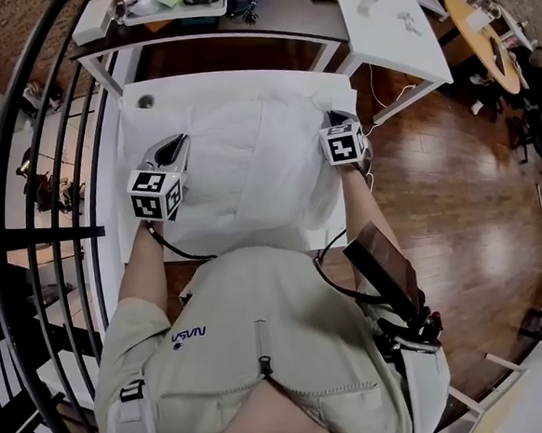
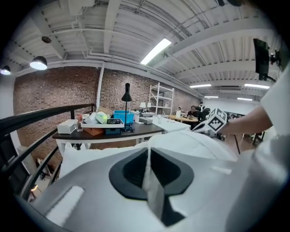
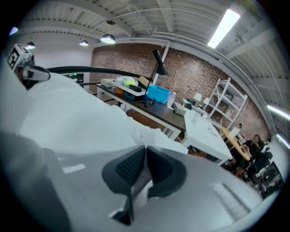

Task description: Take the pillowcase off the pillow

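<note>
A white pillow in its white pillowcase (image 1: 248,161) lies across a white table (image 1: 135,91) in front of me. My left gripper (image 1: 176,145) is at the pillow's left edge, shut on a fold of the pillowcase (image 2: 195,142); a white strip of cloth shows between its pads (image 2: 136,170). My right gripper (image 1: 336,120) is at the pillow's right edge, also shut on the pillowcase (image 3: 68,113), with cloth pinched between its pads (image 3: 129,170). Each gripper (image 2: 147,152) (image 3: 145,149) sees the other's marker cube across the raised cloth.
A dark desk (image 1: 274,19) behind the table carries a tray, a blue box (image 2: 123,117) and a black lamp (image 2: 127,93). A white table (image 1: 391,24) stands at the back right. A black railing (image 1: 27,202) curves along the left; wooden floor (image 1: 456,187) lies to the right.
</note>
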